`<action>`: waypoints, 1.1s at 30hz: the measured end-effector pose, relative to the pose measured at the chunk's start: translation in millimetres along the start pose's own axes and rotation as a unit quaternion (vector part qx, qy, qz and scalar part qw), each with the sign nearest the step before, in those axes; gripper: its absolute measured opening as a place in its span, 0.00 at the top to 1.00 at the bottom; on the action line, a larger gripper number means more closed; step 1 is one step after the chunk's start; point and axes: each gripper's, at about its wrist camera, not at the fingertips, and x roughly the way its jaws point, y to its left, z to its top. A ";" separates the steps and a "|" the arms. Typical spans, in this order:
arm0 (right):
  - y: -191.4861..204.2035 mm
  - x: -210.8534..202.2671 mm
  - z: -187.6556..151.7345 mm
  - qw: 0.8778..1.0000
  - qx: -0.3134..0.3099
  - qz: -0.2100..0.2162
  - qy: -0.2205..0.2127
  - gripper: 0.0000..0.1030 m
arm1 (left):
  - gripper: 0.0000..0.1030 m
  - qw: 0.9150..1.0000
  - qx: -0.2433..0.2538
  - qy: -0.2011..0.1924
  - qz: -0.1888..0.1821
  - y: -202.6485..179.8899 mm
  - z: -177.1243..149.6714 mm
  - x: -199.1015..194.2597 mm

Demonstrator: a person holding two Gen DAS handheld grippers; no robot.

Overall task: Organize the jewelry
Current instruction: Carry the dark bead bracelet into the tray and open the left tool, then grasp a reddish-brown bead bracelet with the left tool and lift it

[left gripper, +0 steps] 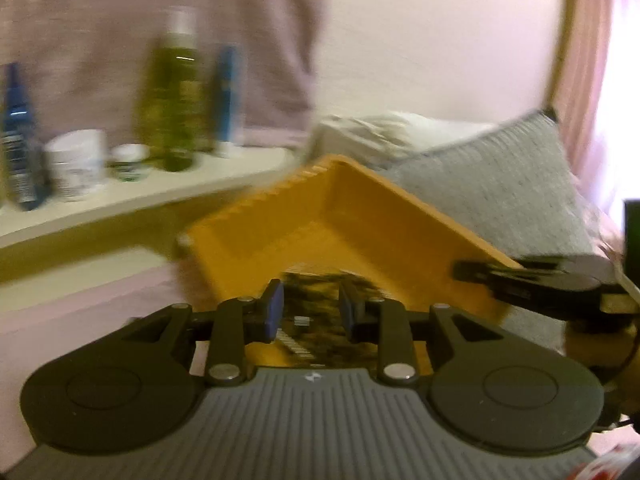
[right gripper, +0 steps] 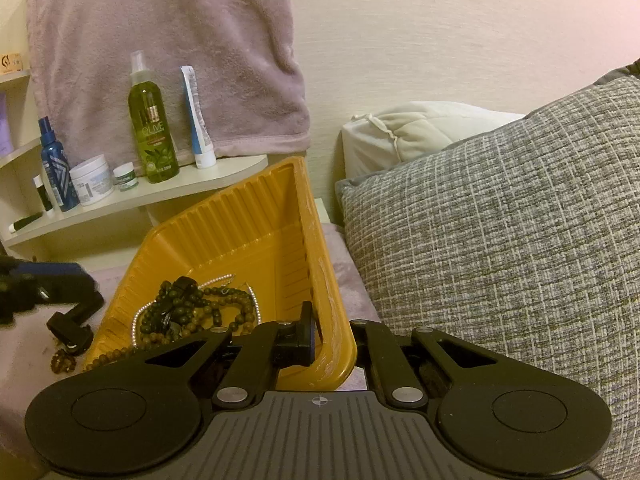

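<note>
The right gripper (right gripper: 334, 338) is clamped on the tilted yellow tray's (right gripper: 240, 220) near rim, beaded necklaces (right gripper: 192, 308) pooled at lower left beside the seemingly parted, empty left gripper (left gripper: 311, 314).

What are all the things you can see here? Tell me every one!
yellow tray: one, orange-yellow, tilted up on the bed, its rim pinched by the right gripper
bead necklaces: a tangled heap, dark green and brown plus a pearly strand, in the tray's low corner; some brown beads spill out
olive spray bottle: one, green, on the shelf
tube: one, white and blue, standing on the shelf
blue bottle: one, shelf
jars: two, white, shelf
towel: one, pinkish, hanging behind the shelf
pillow: one, grey woven, on the right
right gripper: shut on the tray rim
left gripper: open, by the tray, blurred
</note>
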 end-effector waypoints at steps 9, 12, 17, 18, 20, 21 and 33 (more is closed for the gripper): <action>-0.6 0.1 0.9 1.000 0.000 0.000 0.000 0.94 | 0.74 0.983 -0.082 -0.008 0.166 98.9 -32.7 -48.2; -0.2 0.4 1.3 1.000 -0.002 -0.001 0.001 0.94 | 0.74 0.977 -0.091 0.008 0.193 118.2 -48.1 -57.4; 0.3 1.7 0.6 1.000 -0.004 -0.004 0.002 0.94 | 0.74 0.977 -0.084 0.033 0.192 118.3 -74.5 -51.6; 0.3 1.9 0.4 1.000 -0.004 -0.004 0.002 0.94 | 0.74 0.979 -0.083 0.037 0.182 114.3 -79.2 -48.1; 0.3 2.4 0.1 1.000 -0.006 -0.004 0.003 0.94 | 0.74 0.982 -0.073 0.043 0.168 103.4 -86.1 -40.6; 0.3 2.5 -0.1 1.000 -0.008 -0.004 0.003 0.94 | 0.74 0.984 -0.066 0.045 0.161 97.2 -88.8 -36.9; -0.9 4.8 -0.6 1.000 -0.009 -0.006 0.005 0.94 | 0.82 0.991 -0.024 0.069 0.115 60.4 -90.6 9.5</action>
